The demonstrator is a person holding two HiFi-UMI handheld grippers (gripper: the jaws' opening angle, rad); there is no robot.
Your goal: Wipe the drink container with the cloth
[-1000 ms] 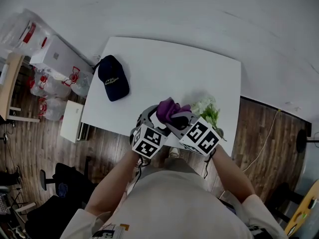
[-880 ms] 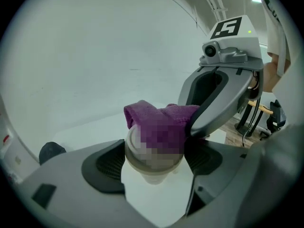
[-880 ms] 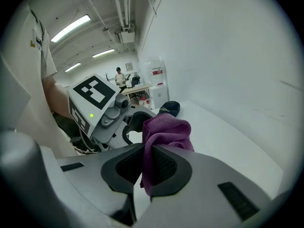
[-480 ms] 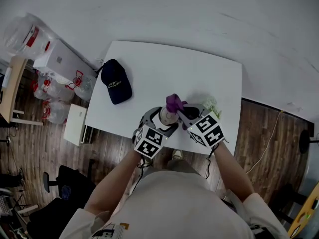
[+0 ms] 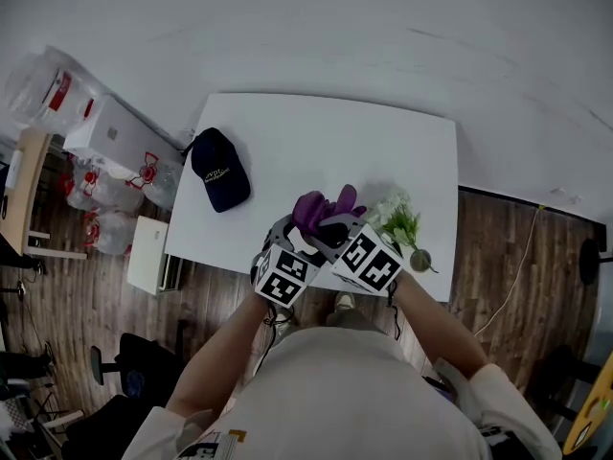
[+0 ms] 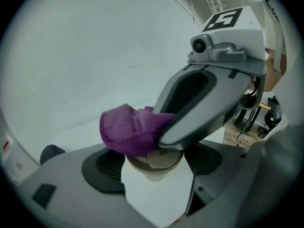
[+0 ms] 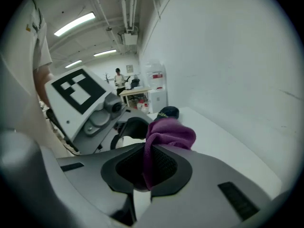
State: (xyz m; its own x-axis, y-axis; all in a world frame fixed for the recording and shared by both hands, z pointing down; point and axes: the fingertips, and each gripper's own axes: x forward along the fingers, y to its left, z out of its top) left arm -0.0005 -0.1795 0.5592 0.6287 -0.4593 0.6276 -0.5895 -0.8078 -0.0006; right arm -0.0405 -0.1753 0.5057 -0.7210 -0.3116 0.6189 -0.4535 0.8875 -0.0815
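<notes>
My left gripper point(image 6: 154, 170) is shut on a pale drink container point(image 6: 156, 161), which stands upright between its jaws. A purple cloth point(image 6: 130, 129) lies over the container's top. My right gripper point(image 7: 142, 175) is shut on that cloth point(image 7: 167, 136) and presses it down from the right point(image 6: 209, 99). In the head view both grippers meet over the table's near edge, the left gripper point(image 5: 287, 238) beside the right gripper point(image 5: 337, 230), with the cloth point(image 5: 321, 209) bunched above them. The container is hidden under the cloth there.
A white table point(image 5: 383, 151) holds a dark navy cap point(image 5: 220, 168) at its left and a bunch of white flowers point(image 5: 397, 220) just right of the grippers. Boxes and water jugs point(image 5: 105, 137) stand on the wood floor to the left.
Half a second ago the cloth sat to the right of the container and the container's top showed. The right gripper has since swept the cloth left, over the top.
</notes>
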